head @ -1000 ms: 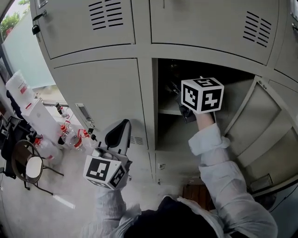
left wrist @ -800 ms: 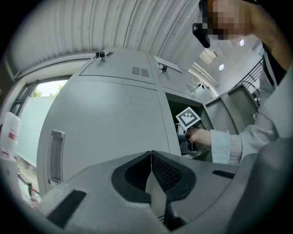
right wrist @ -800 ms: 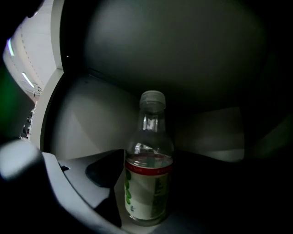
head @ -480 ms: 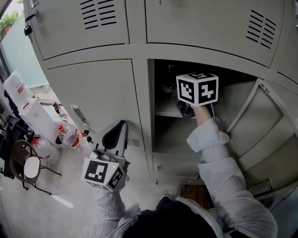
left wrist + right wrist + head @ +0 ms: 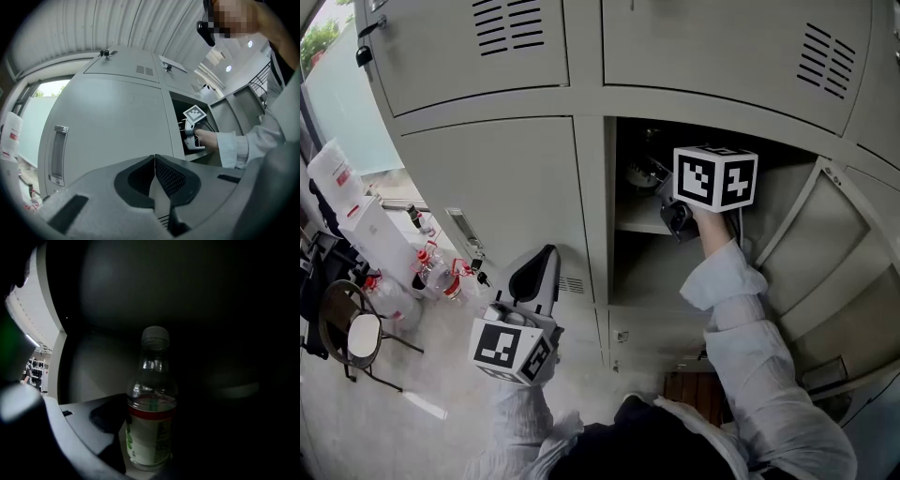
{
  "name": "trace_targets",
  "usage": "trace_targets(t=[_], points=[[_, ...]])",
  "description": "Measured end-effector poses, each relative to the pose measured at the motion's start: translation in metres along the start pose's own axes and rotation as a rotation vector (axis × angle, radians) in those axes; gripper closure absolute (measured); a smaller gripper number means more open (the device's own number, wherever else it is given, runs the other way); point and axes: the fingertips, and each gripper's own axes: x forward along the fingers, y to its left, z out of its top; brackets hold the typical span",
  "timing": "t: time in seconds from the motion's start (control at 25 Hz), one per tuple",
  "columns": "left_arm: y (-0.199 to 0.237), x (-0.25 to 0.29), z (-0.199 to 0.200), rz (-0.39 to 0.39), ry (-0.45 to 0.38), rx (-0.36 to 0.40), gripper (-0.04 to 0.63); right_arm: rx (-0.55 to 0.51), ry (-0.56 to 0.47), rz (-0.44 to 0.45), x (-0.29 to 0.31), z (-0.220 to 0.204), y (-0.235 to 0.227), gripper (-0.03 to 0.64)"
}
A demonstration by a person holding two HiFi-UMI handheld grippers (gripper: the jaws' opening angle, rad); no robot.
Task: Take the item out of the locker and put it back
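Right gripper view: bottle [image 5: 151, 413] upright on locker shelf [image 5: 637, 227], between jaws of right gripper [image 5: 661, 192], just closing and seemingly clamped on it; left gripper [image 5: 154, 164] pinched together, empty, at left; take-out step, next calls for level pull nearward.

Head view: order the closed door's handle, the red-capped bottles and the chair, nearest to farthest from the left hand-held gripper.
From the left hand-held gripper:
1. Door handle, just to its left on the closed locker door.
2. Red-capped bottles, farther left, down on the floor.
3. Chair, far left.
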Motion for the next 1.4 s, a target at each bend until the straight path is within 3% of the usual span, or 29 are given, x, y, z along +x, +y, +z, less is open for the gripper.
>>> trace_targets(t=[0.4,1.08,1.4], points=[[-0.017,-0.012,-0.002,-0.043,0.004,-0.015,0.588,0.038,-0.026,0.020,-0.038,0.015,0.023,0.307],[-0.048,-0.051,-0.001,-0.114,0.028,-0.028,0.588,0.211,0.005,0.043,-0.089,-0.012,0.060,0.305],[-0.056,-0.069,-0.006,-0.142,0.041,-0.043,0.588,0.232,0.037,0.010,-0.108,-0.037,0.073,0.305]])
